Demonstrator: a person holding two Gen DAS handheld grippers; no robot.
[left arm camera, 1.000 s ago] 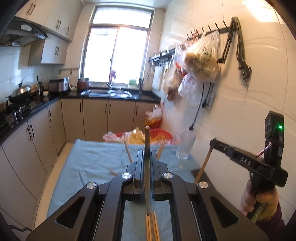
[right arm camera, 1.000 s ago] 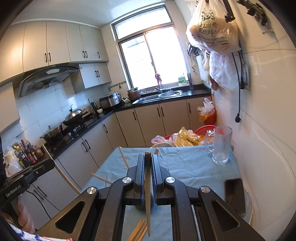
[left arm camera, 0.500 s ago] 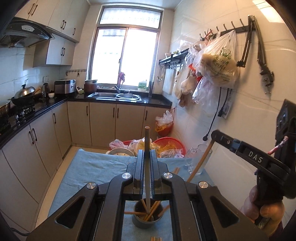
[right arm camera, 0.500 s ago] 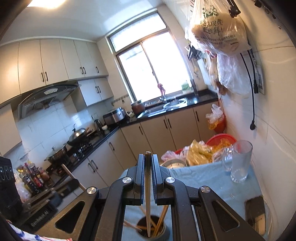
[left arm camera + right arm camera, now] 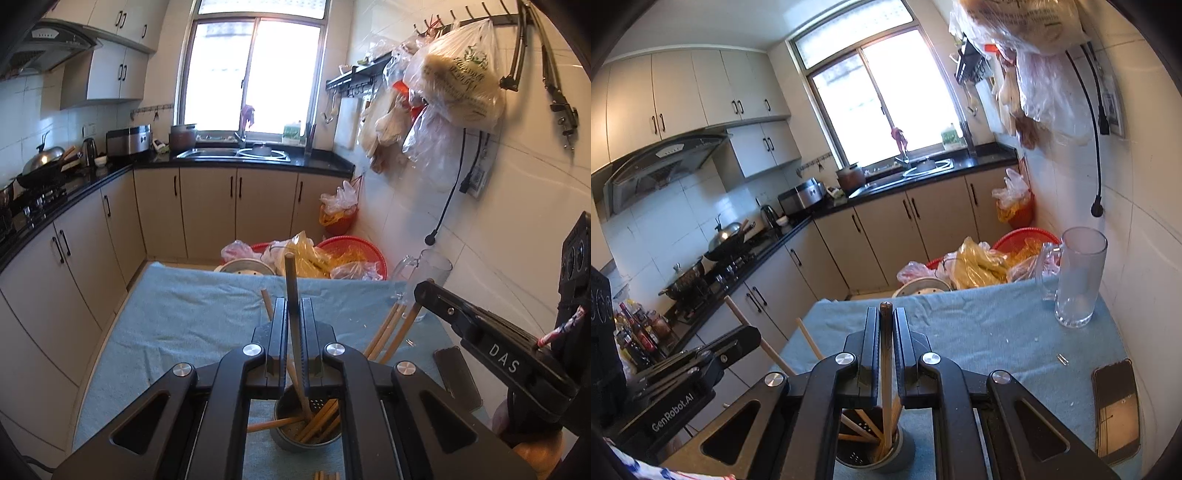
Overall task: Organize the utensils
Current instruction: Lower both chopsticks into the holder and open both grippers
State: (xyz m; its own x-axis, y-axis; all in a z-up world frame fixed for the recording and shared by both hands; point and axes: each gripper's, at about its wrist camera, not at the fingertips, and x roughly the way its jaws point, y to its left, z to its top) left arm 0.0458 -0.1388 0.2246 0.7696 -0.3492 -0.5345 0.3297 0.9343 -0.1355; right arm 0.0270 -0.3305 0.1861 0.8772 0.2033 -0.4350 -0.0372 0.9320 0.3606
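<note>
**Both chopsticks over the holder**

Left gripper (image 5: 294, 332) pinches a dark-tipped chopstick (image 5: 291, 291) upright, its lower end inside the metal holder (image 5: 291, 441) on the blue cloth (image 5: 192, 321), likely so it drops in cleanly. Right gripper (image 5: 885, 339) clamps another chopstick (image 5: 886, 354), also lowered into the holder. Glass mug (image 5: 1078, 277) stands well apart.

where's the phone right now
The phone lies flat on the blue cloth at the table's right edge beside the wall, nearer the camera than the glass mug.
</note>
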